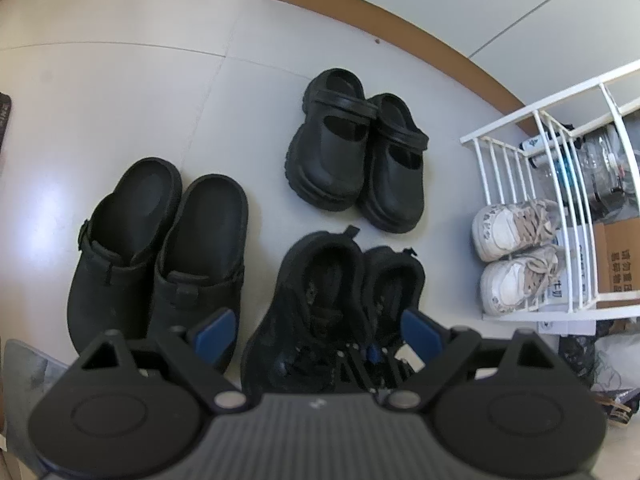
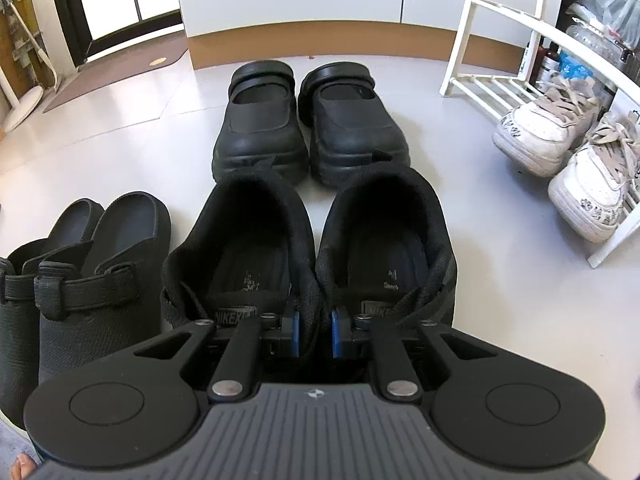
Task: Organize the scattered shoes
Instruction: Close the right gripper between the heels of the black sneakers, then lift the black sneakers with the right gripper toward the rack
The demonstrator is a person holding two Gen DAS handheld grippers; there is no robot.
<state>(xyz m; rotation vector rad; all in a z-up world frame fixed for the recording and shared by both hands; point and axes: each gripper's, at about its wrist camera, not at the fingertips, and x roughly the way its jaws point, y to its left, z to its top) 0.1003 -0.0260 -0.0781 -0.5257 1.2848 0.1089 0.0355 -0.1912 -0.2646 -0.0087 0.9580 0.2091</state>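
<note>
Black knit sneakers (image 2: 312, 248): sitting as a pair on the pale floor (image 2: 500, 320), heels away from the camera, directly behind the strapped pair; likely light, with soft collapsing collars, so the inner collar walls look like the best hold.
Right gripper (image 2: 316, 332): closing its blue-padded fingers on the two touching inner collars of the sneakers, pinching both at once.
Left gripper (image 1: 316, 330): hovering spread wide above the same sneakers, holding nothing.
Rubber strapped clogs (image 2: 308, 120): standing paired, toes toward the sneakers; probably stiff, thick-soled and heavier.
Backless clogs (image 1: 156, 248): lying side by side, left of the sneakers; firm heel rims offering a grip.
White rack (image 1: 556, 216): holding bottles and a cardboard box behind its bars; white lace-up trainers (image 1: 516, 256) sitting at its foot.
</note>
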